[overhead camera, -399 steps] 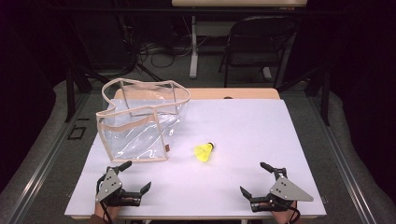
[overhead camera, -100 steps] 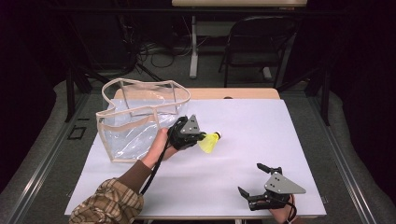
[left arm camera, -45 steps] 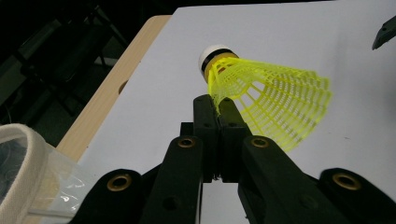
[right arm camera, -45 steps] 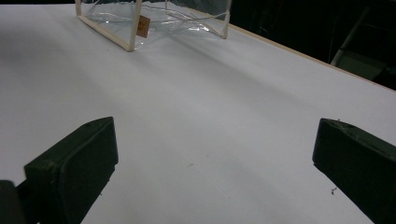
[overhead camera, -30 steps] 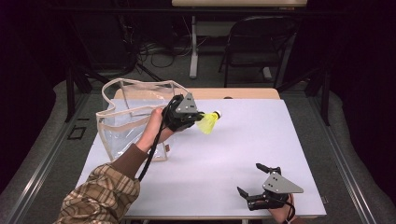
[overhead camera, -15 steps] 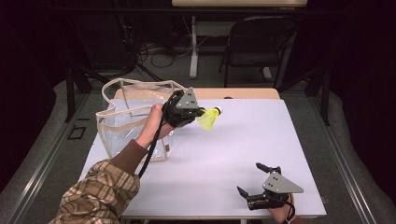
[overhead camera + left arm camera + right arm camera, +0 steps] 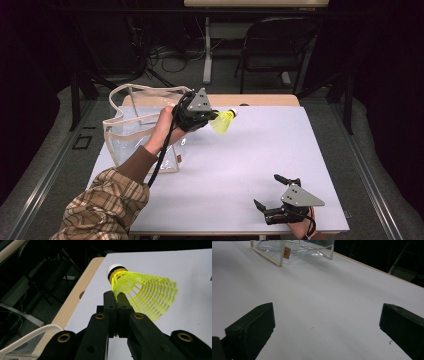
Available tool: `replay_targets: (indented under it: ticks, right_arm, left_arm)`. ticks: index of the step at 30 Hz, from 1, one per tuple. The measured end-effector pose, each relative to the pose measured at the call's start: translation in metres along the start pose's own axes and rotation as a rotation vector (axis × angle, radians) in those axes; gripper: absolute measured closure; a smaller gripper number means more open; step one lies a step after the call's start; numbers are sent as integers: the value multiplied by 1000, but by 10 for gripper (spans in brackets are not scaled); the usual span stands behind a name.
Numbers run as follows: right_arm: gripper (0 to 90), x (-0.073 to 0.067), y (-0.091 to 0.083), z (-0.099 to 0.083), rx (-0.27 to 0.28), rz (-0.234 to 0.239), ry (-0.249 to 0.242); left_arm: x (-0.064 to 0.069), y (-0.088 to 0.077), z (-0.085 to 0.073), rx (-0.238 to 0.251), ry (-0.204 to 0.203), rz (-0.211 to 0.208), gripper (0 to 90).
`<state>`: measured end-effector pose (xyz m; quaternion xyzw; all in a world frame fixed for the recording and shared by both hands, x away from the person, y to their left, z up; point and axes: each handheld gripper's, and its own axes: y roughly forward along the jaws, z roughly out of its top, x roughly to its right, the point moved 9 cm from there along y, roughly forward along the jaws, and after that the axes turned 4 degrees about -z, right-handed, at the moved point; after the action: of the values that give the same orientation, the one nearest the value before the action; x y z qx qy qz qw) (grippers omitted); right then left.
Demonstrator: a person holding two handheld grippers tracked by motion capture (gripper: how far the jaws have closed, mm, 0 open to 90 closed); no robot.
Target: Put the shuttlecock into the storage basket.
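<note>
A yellow plastic shuttlecock [image 7: 223, 120] with a white cork tip hangs in the air above the white table [image 7: 260, 150]. My left gripper [image 7: 206, 119] is shut on its mesh skirt, just right of a clear bag with beige trim [image 7: 131, 131]. In the left gripper view the black jaws pinch the edge of the shuttlecock [image 7: 142, 293], and the left gripper [image 7: 117, 296] points toward the table's far edge. My right gripper [image 7: 272, 192] rests near the front right of the table, open, with nothing between its jaws. The right gripper [image 7: 325, 322] looks across bare table toward the bag [image 7: 294, 247].
The bag stands open-topped at the table's back left, handles up. A wooden strip [image 7: 265, 100] borders the table's far edge. A black chair [image 7: 275, 45] and desk legs stand behind the table. A plaid-sleeved forearm [image 7: 110, 200] reaches in from bottom left.
The left gripper has lifted the shuttlecock off the table and carried it up and back, beside the bag's top. Over the last second it barely shifted. The right gripper has stayed put.
</note>
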<state>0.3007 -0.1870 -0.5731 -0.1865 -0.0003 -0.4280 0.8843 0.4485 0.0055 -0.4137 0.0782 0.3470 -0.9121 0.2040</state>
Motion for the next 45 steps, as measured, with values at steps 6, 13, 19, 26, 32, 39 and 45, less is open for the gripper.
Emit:
replay_targets:
  ticks: [6, 13, 19, 26, 32, 39, 45]
  right_arm:
    - [0, 0, 0, 0, 2, -2, 1]
    - [0, 1, 0, 0, 1, -2, 1]
    - [0, 0, 0, 0, 3, -3, 1]
    - [0, 1, 0, 0, 0, -5, 2]
    - [0, 1, 0, 0, -2, -5, 3]
    - [0, 2, 0, 0, 1, -12, 8]
    - [0, 2, 0, 0, 1, -14, 3]
  left_arm:
    - [-4, -2, 4, 5, 3, 6, 893]
    - [-6, -5, 11, 7, 10, 16, 893]
    - [-9, -6, 14, 10, 9, 23, 893]
    - [-11, -10, 14, 19, 4, 33, 893]
    - [-16, -12, 16, 20, 8, 44, 892]
    - [-21, -16, 17, 23, -6, 57, 893]
    - [-26, -21, 17, 34, -12, 71, 892]
